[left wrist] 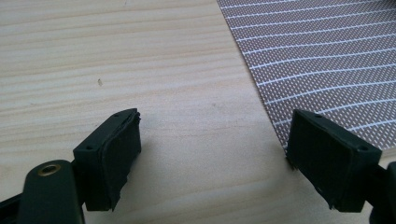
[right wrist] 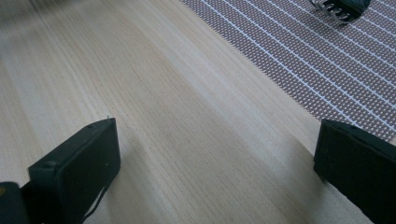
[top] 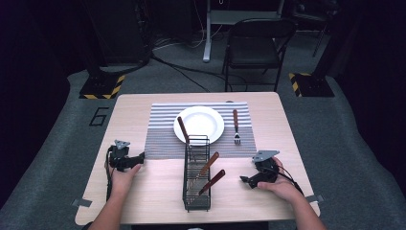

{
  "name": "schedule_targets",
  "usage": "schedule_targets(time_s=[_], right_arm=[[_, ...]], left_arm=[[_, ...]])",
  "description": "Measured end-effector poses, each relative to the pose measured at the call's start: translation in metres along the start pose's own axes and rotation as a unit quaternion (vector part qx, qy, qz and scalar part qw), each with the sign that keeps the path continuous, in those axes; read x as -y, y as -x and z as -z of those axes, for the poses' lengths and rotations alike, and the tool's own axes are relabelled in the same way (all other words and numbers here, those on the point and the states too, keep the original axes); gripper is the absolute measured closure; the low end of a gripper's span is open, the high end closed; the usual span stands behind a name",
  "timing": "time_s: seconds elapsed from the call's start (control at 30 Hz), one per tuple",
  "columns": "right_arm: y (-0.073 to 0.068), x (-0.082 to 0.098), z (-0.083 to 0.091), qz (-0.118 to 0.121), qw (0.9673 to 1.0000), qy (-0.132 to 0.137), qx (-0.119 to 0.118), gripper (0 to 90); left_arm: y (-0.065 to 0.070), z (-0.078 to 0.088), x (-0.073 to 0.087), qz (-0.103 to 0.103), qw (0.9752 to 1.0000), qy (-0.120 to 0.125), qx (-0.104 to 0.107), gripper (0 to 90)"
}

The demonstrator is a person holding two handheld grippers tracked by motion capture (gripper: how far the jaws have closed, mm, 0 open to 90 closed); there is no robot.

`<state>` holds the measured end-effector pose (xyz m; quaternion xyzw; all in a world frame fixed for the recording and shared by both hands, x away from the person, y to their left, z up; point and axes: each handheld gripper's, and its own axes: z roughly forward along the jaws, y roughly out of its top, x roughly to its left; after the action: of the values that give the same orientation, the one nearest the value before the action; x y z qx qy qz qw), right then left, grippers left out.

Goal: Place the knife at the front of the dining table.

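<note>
The right gripper (top: 245, 180) rests low on the table (top: 158, 191) at the lower right of the high view, its jaws spread wide on nothing but bare wood in its own view; the left gripper (top: 141, 157) sits at the lower left, likewise released and empty, beside the striped placemat (left wrist: 327, 51). Between them stands the black wire caddy (top: 197, 173), holding two wooden-handled utensils (top: 208, 166) whose handles lean toward the upper right. So the right gripper looks nearer to those handles. Farther up lie the white plate (top: 206, 120) bearing a knife (top: 183, 129), and the fork (top: 236, 125) to its right.
</note>
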<state>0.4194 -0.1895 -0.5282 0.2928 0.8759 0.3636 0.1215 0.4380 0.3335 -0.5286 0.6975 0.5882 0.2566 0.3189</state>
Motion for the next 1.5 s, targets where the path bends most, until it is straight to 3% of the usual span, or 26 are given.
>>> schedule_targets(time_s=[0.6,0.73,0.87,1.0,1.3,1.5], right_arm=[[0.0,-0.001,-0.001,-0.004,1.0,-0.001,0.0,0.0],[0.0,-0.001,-0.001,-0.004,1.0,-0.001,0.0,0.0],[0.0,-0.001,-0.001,-0.004,1.0,-0.001,0.0,0.0],[0.0,-0.001,-0.001,-0.004,1.0,-0.001,0.0,0.0],[0.0,-0.001,-0.001,-0.004,1.0,0.0,0.0,0.0],[0.0,-0.001,-0.001,-0.004,1.0,0.0,0.0,0.0]], left_arm=[[0.0,0.003,0.002,0.001,1.0,0.003,0.004,21.5],[0.0,0.006,0.0,0.006,1.0,-0.007,0.002,28.0],[0.0,0.008,-0.001,0.014,0.9998,-0.009,0.014,33.9],[0.006,0.015,-0.006,0.021,0.9993,-0.017,0.027,39.3],[0.03,0.038,-0.024,-0.002,0.9983,0.009,0.058,46.4],[0.04,0.052,-0.035,-0.003,0.9969,0.01,0.078,51.4]])
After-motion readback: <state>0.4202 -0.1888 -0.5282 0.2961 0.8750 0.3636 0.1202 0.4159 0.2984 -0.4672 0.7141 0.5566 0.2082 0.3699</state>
